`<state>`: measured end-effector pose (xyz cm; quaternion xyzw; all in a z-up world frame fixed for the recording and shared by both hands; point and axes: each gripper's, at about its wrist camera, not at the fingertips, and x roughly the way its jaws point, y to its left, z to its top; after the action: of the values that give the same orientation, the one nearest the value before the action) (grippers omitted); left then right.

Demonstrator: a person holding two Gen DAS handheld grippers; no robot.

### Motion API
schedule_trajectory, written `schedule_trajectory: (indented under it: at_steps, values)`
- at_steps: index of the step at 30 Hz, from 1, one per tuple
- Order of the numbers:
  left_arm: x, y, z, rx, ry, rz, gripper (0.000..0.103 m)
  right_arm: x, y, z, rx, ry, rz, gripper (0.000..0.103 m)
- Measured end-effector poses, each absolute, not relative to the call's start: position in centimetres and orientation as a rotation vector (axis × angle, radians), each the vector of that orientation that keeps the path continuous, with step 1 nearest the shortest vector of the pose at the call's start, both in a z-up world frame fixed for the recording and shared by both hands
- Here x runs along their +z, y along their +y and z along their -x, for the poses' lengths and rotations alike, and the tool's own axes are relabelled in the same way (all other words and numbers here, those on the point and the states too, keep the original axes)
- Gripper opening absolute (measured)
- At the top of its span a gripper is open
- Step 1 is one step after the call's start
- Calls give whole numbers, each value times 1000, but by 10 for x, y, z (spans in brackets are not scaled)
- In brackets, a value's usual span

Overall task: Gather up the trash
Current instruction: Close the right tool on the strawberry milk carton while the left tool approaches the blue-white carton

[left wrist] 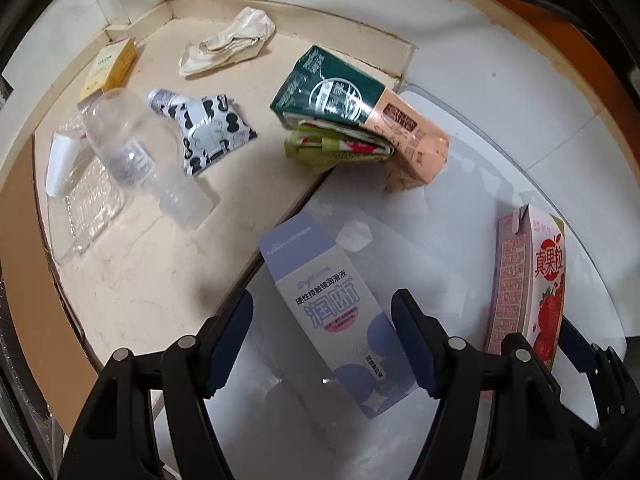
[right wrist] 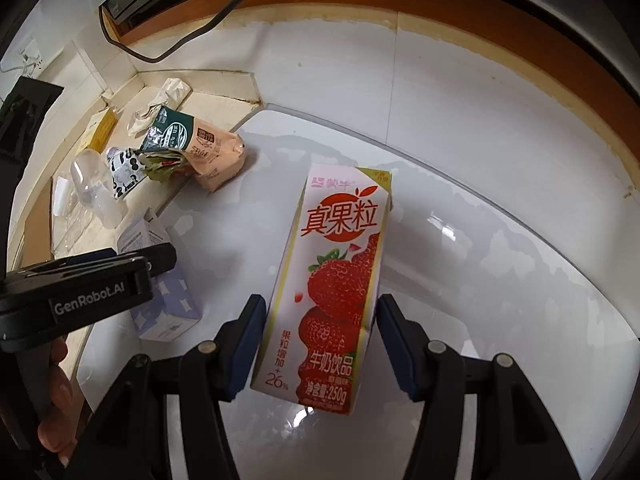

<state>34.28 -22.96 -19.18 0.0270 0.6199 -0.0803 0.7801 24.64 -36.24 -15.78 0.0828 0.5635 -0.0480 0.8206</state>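
Observation:
My left gripper (left wrist: pixel 322 340) is open around a lavender eye-drop box (left wrist: pixel 328 312) that lies over the white bin (left wrist: pixel 500 152); neither pad touches it. My right gripper (right wrist: pixel 320 344) is shut on a strawberry milk carton (right wrist: pixel 336 280), held above the white bin (right wrist: pixel 500 260). The carton also shows in the left wrist view (left wrist: pixel 532 284). The left gripper body (right wrist: pixel 80 292) and the lavender box (right wrist: pixel 160 280) show in the right wrist view.
On the beige counter (left wrist: pixel 140 272) lie a clear bottle (left wrist: pixel 132 152), a clear plastic tray (left wrist: pixel 84 204), a black-and-white pouch (left wrist: pixel 208 128), a yellow box (left wrist: pixel 112 68), a crumpled cloth (left wrist: pixel 232 40) and a green-and-peach packet (left wrist: pixel 360 116) overhanging the bin.

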Motion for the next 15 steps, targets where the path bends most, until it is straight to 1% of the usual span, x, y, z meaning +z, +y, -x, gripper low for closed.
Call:
schedule_trajectory:
  at_steps: [11,13,14,15]
  values:
    - [-190,-205,-323,-211,1385,-11,70,-161,-355,-239,-114,1214,-186,58]
    - [-191,-201,-316,-237,1391,1,57,-161,-352,-236,-117,1209,-182,58]
    - [-190,-199,-313,-269,1396,24,40,-161,-352,-235,-118,1209,-184,58]
    - [-190,-198,-311,-283,1400,30,37,-161,-351,-233,-117,1208,-185,57]
